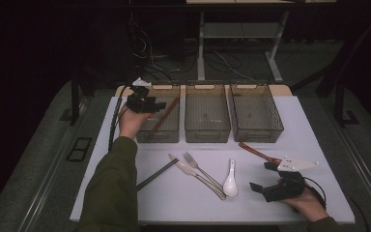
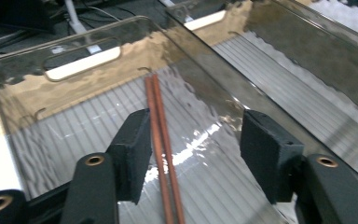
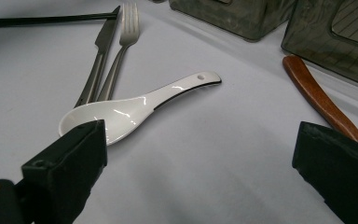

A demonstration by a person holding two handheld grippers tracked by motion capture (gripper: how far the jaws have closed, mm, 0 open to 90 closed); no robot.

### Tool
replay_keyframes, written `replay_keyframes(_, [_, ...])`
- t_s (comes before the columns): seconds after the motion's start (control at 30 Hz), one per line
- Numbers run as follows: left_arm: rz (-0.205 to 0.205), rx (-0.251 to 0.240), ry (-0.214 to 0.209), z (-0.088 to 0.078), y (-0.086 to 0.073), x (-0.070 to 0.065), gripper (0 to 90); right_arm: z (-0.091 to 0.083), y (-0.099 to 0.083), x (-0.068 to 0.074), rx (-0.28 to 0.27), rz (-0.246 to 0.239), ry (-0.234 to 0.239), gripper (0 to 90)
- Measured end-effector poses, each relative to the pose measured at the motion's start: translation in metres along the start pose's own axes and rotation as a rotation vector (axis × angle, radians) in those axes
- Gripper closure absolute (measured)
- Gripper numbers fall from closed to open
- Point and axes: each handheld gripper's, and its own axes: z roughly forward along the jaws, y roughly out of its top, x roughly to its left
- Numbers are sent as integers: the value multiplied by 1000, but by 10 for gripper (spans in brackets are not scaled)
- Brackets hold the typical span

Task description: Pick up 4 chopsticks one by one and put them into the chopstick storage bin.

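My left gripper (image 1: 157, 106) hovers over the left-hand smoked plastic bin (image 1: 158, 137), its jaws open. A pair of brown chopsticks (image 2: 161, 130) lies on the ribbed floor of that bin (image 2: 84, 65), between the jaws of the left gripper (image 2: 196, 144) and close beside the left pad, which does not press on it. In the high view the chopsticks (image 1: 166, 113) slant across the bin. My right gripper (image 1: 262, 176) rests low at the table's front right, wide open with nothing held. A white ceramic spoon (image 3: 135, 105) lies just ahead of the right gripper (image 3: 200, 154).
A middle bin (image 1: 207, 133) and a right bin (image 1: 258, 135) stand in a row with the left one. On the white mat lie a fork (image 1: 198, 166), a knife (image 1: 188, 170), black chopsticks (image 1: 157, 174), the spoon (image 1: 230, 180) and a brown wooden handle (image 1: 256, 151).
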Motion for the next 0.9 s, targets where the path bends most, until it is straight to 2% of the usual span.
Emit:
replay_keyframes(0.33, [38, -8, -41, -10, -4, -17, 319, -1, 0, 0, -4, 1, -5, 30])
replay_keyframes(0.73, [32, 4, -87, -24, -21, -28, 192, 0, 0, 0, -3, 0, -7, 29])
replay_keyframes(0.8, [49, 16, -91, -26, -24, -31, 178, 0, 0, 0, -2, -1, -7, 29])
replay_keyframes(0.9, [52, 12, -94, -31, -28, -35, 157, 0, 0, 0, 0, 0, -6, 29])
